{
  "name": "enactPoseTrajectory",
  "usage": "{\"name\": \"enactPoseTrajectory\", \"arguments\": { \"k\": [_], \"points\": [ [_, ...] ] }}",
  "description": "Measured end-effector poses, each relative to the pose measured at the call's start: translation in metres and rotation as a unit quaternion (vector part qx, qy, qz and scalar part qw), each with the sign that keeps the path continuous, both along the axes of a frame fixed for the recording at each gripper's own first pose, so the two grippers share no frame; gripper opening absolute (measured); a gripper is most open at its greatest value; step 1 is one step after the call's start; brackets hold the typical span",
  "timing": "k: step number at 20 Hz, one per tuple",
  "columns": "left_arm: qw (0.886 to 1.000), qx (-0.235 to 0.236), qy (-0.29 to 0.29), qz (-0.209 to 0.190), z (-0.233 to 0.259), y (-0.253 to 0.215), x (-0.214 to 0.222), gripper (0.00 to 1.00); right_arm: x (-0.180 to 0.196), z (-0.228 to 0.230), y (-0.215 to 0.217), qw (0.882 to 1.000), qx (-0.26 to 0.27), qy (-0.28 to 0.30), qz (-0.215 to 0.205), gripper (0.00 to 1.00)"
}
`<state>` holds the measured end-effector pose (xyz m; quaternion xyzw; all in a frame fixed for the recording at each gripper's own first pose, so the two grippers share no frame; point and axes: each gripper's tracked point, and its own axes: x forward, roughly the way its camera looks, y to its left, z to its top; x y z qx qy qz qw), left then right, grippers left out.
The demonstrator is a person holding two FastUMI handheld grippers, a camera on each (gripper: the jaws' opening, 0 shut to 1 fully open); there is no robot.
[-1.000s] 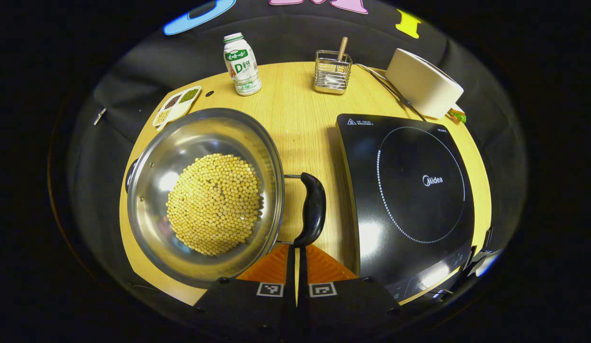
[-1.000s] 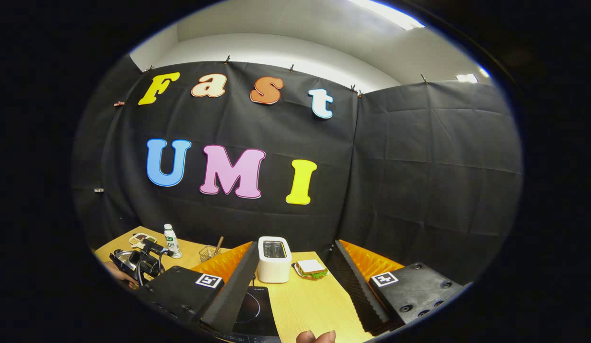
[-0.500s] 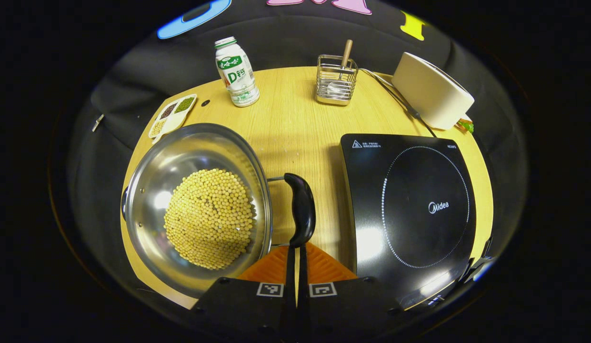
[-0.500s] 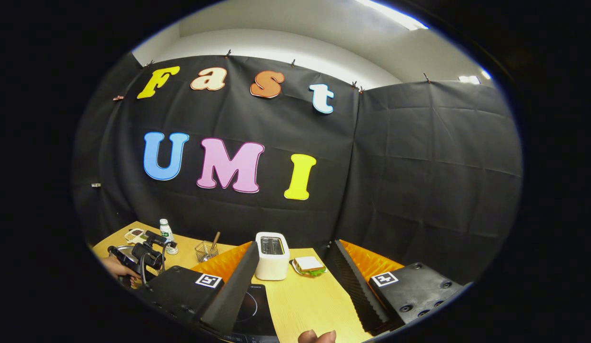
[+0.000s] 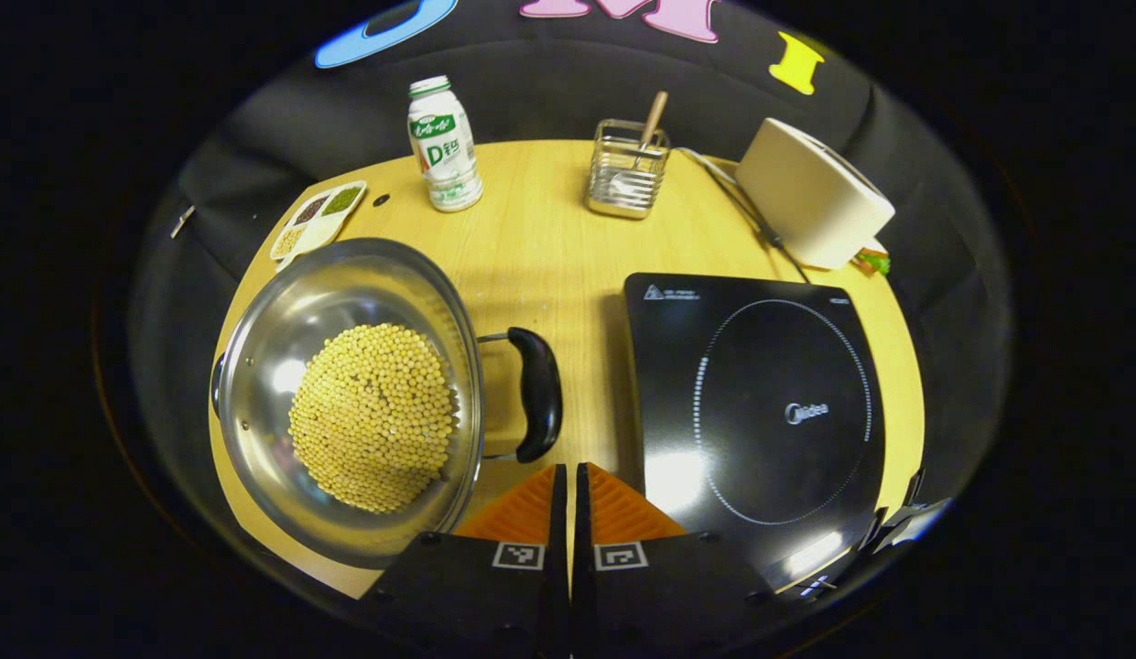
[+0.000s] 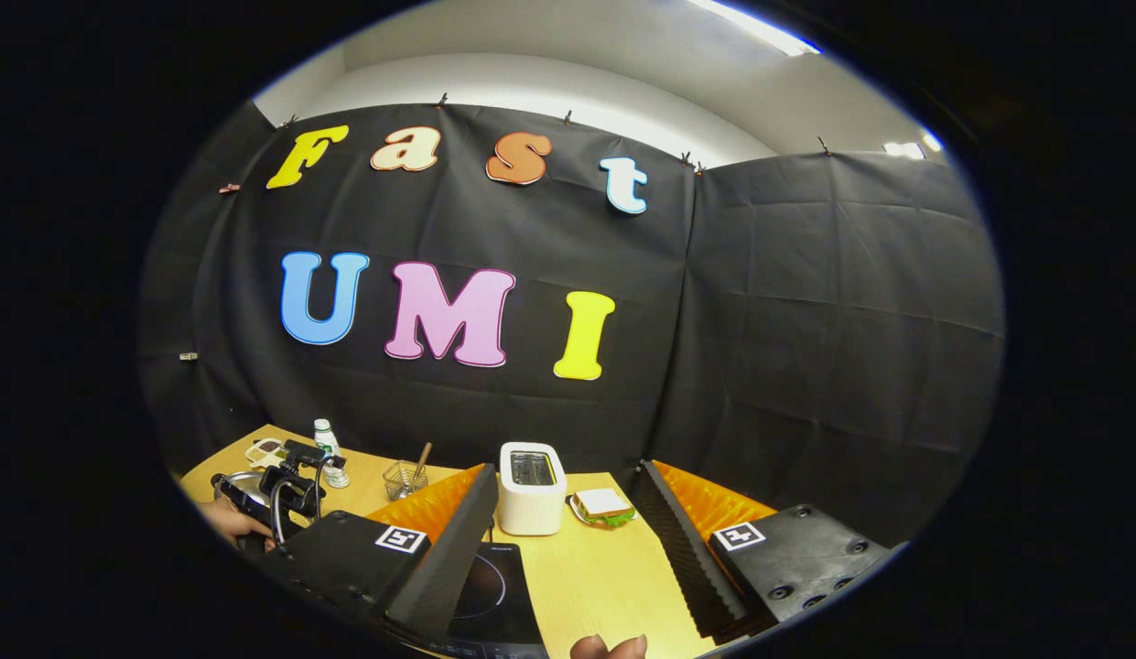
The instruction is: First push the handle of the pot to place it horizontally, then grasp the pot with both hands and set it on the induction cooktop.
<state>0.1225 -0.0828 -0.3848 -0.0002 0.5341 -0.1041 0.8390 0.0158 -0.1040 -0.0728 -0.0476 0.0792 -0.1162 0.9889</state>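
The wooden table (image 5: 549,238) serves as the reference. At its far left corner lies a divided tray (image 5: 317,218) of sorted grains. A drink bottle (image 5: 442,145) stands upright near the far edge, left of centre. A wire holder (image 5: 628,169) with a wooden stick in it stands at the far edge, centre. A white toaster (image 5: 813,192) occupies the far right corner, its cable running along the table. A sandwich (image 6: 603,506) on a plate sits just beside the toaster.

left gripper view looks steeply down, close over table (image 5: 568,238); right gripper view level, facing wall; both share toaster (image 5: 810,192)
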Motion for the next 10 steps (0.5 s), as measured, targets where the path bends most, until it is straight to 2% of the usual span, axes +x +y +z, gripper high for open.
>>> {"name": "enactPoseTrajectory", "arguments": {
  "k": [1, 3, 6, 8, 10],
  "points": [
    [1.0, -0.004, -0.018, -0.014, 0.011, -0.001, -0.002, 0.06, 0.001, -0.001, 0.007, 1.0, 0.002, 0.001, 0.007, 0.98],
    [0.997, -0.011, -0.057, -0.041, 0.037, -0.002, -0.008, 0.14, 0.005, -0.002, 0.027, 1.0, 0.006, 0.001, 0.027, 0.98],
    [0.993, -0.019, -0.101, -0.05, 0.068, 0.013, -0.018, 0.63, 0.014, -0.008, 0.06, 0.998, 0.017, 0.007, 0.058, 0.98],
    [0.992, -0.025, -0.12, -0.034, 0.085, 0.032, -0.022, 0.83, 0.021, -0.018, 0.087, 0.996, 0.032, 0.018, 0.081, 0.98],
    [0.988, -0.005, -0.151, -0.018, 0.098, 0.065, -0.017, 0.89, 0.029, -0.028, 0.116, 0.993, 0.051, 0.028, 0.106, 0.98]
  ]
}}
